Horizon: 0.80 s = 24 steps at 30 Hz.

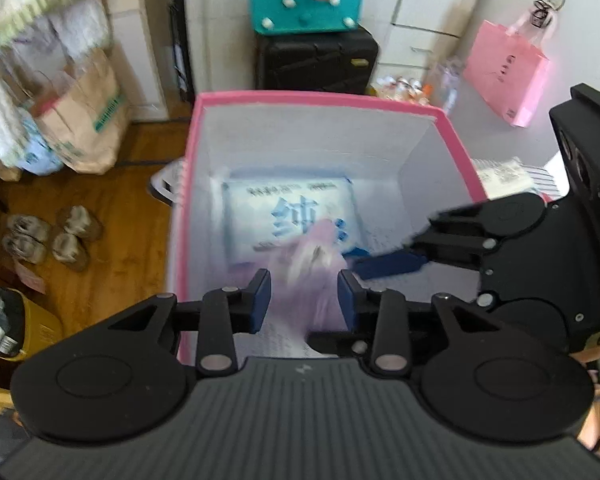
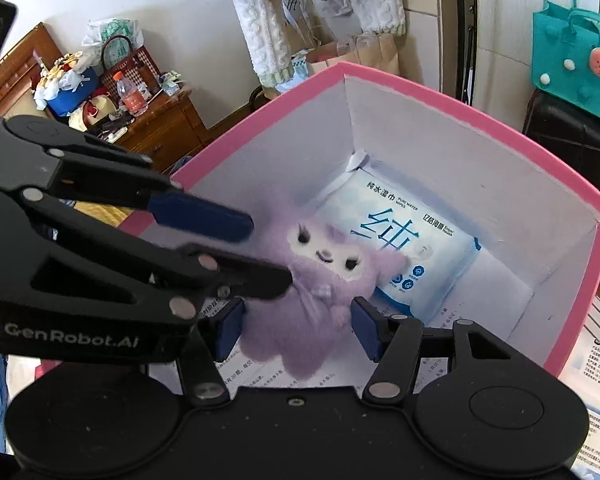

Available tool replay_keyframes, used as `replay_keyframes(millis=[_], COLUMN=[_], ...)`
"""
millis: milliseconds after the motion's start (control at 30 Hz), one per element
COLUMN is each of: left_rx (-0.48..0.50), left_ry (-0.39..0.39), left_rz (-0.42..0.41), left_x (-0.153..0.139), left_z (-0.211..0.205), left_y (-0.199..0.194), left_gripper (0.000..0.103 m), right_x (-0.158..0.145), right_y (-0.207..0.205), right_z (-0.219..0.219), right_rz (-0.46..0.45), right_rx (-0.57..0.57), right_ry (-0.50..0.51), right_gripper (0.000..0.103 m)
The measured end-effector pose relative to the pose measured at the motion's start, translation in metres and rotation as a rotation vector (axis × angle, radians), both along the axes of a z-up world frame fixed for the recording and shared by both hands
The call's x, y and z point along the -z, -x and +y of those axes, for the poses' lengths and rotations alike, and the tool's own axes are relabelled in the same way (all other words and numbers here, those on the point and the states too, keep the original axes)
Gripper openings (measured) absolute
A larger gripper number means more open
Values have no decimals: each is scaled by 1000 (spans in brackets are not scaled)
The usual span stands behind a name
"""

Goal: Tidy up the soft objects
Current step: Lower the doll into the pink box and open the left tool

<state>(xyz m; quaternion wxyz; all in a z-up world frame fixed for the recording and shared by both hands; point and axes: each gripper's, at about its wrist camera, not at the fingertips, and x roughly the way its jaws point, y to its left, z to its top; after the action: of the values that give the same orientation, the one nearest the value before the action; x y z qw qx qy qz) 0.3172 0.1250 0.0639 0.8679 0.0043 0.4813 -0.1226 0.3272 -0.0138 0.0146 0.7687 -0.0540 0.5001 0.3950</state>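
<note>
1. My two grippers met over the pink-rimmed box point(image 2: 400, 80), a purple plush toy point(image 2: 316, 288) between them.
2. My right gripper point(image 2: 300, 332) stood part open — pads flanking the plush's body; whether they pressed it, I couldn't tell.
3. My left gripper point(image 1: 303, 300) straddled the blurred plush, grip unclear.
4. The toy hung above a pack of wet wipes point(image 2: 412, 248) on the box floor.

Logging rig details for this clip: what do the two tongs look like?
Both tongs are matte black, with linkage arms on silver rivets and dark blue pads. The left tongs have a grey ribbed body with round black discs on either side. The right tongs have a smooth black body; white "GenRobot.AI" lettering shows on the left one's side there.
</note>
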Motion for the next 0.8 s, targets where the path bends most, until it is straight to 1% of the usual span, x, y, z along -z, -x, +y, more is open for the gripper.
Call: replay_keyframes(millis=[67, 133, 200, 300, 367, 467, 533, 600, 667, 733, 800], left_rx=[-20, -28, -36, -36, -20, 13, 37, 47, 65, 91, 112], left_ry=[-21, 19, 53, 37, 39, 64, 46, 22, 31, 58, 49], left_rz=[-58, -64, -67, -105, -107, -91, -112, -142, -148, -150, -179], left_x=[-6, -12, -17, -26, -33, -44, -53, -64, -73, -81, -88], left_z=[0, 5, 8, 6, 5, 4, 2, -1, -4, -5, -8], left_y=[6, 12, 19, 33, 40, 52, 62, 74, 84, 97, 111], left_gripper=[35, 35, 35, 35, 35, 36, 36, 39, 41, 43, 46], right_x=[1, -1, -6, -19, -29, -43, -53, -62, -71, -80, -89], right_y=[-2, -1, 3, 13, 22, 36, 46, 56, 66, 75, 85], right_z=[-1, -3, -8, -15, -21, -29, -35, -43, -51, -59, -67], right_rz=[14, 17, -12, -41, -61, -91, -116, -140, -160, -182, -205], right_rx=[12, 10, -4, -31, -48, -60, -61, -59, -53, -47, -39], right_ry=[-1, -9, -22, -46, -53, -59, -67, -75, -81, -92, -104], right_gripper=[64, 64, 64, 64, 64, 64, 64, 64, 64, 64, 64])
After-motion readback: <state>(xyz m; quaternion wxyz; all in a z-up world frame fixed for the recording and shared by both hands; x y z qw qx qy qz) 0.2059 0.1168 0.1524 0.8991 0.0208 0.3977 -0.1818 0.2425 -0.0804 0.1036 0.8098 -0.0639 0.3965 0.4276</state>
